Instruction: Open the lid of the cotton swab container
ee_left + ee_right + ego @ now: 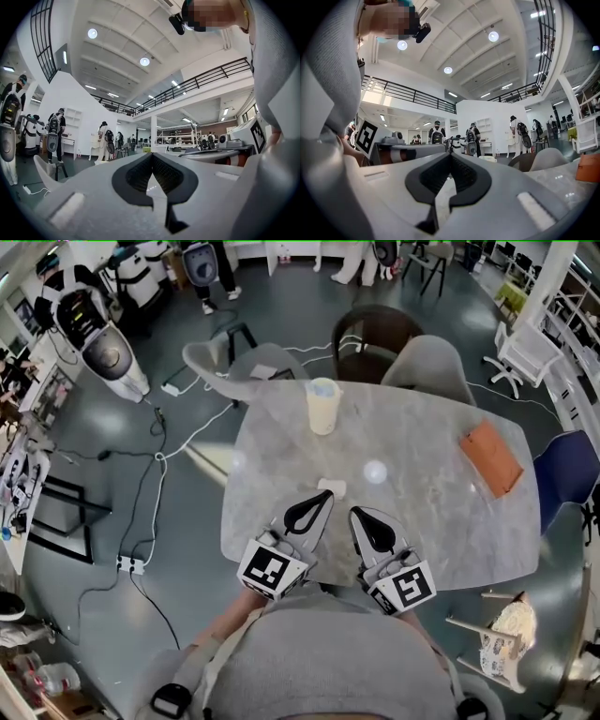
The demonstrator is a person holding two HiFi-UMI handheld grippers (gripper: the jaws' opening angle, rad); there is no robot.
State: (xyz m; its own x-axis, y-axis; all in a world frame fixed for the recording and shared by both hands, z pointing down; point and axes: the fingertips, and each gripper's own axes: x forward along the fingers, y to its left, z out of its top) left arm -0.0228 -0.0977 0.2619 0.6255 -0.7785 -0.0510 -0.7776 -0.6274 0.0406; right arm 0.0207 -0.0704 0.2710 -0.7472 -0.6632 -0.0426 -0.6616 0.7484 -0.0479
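Note:
The cotton swab container [322,405] is a pale translucent cup with a lid, standing upright near the far edge of the grey marble table [431,521]. Both grippers rest close to me at the table's near edge, well short of the container. My left gripper [322,497] is shut with nothing between its jaws, and its tips lie next to a small white block [332,487]. My right gripper [359,515] is shut and empty too. In the left gripper view the left gripper [152,164] shows its jaws closed together; the right gripper view shows the right gripper [449,165] the same way. Neither gripper view shows the container.
A brown leather pouch [490,457] lies at the table's right side. A small round pale spot [375,471] sits mid-table. Chairs [427,369] stand behind the table, cables run over the floor at left, and people stand in the background.

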